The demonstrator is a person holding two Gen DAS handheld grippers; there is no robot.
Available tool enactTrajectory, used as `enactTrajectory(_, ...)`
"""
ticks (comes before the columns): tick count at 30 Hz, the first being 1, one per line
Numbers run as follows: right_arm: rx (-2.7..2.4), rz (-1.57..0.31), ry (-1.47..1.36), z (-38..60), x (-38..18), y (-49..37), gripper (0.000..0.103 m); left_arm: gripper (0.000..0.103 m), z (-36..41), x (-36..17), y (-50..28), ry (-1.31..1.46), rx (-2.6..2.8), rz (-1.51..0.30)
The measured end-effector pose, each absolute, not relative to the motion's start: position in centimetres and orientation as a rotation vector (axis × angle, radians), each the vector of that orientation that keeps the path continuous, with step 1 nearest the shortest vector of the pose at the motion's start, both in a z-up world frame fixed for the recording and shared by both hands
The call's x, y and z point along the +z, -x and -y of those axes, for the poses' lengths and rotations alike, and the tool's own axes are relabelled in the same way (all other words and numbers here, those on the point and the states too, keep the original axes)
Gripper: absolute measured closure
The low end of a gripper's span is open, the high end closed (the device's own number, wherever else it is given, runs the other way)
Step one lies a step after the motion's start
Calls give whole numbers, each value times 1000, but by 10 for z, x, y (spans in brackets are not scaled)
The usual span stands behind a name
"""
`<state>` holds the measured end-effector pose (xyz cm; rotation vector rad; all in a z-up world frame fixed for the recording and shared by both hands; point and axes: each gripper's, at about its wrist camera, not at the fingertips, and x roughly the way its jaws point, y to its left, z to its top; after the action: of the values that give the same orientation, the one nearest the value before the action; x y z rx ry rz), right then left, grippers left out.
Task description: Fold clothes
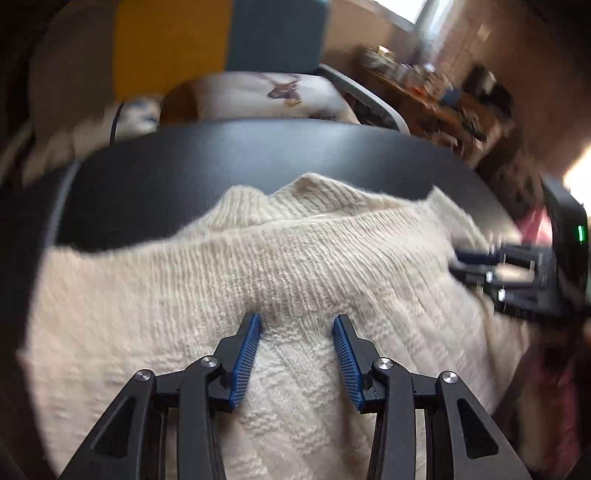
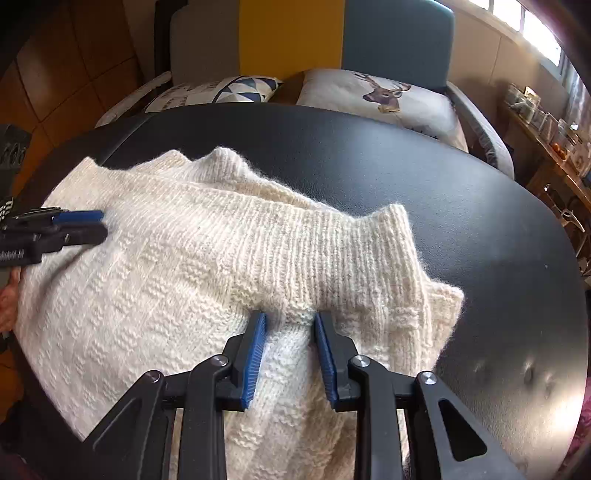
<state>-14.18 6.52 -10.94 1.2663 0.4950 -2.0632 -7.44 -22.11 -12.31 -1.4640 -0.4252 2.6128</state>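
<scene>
Now both tongs (image 1: 296, 321) (image 2: 290, 319) gape empty over the cream sweater (image 2: 184, 258) on the black table (image 2: 480, 221).

You get daylight from a window (image 2: 532, 22) at the upper right, blown out to white in both views. It puts a soft sheen on the dark table (image 2: 480, 229) in the right wrist view, which is sharp. Your left wrist view is smeared, worst at the rim; the shelf (image 1: 436, 96) there is perhaps too blurred to read. Both pictures bulge and darken toward the corners.
</scene>
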Motion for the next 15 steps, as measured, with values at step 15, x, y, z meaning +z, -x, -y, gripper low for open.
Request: enactTrajectory(15, -1868, -412, -1085, 5, -71, 66, 75, 58, 377, -78, -85, 1197, 2878, 1000)
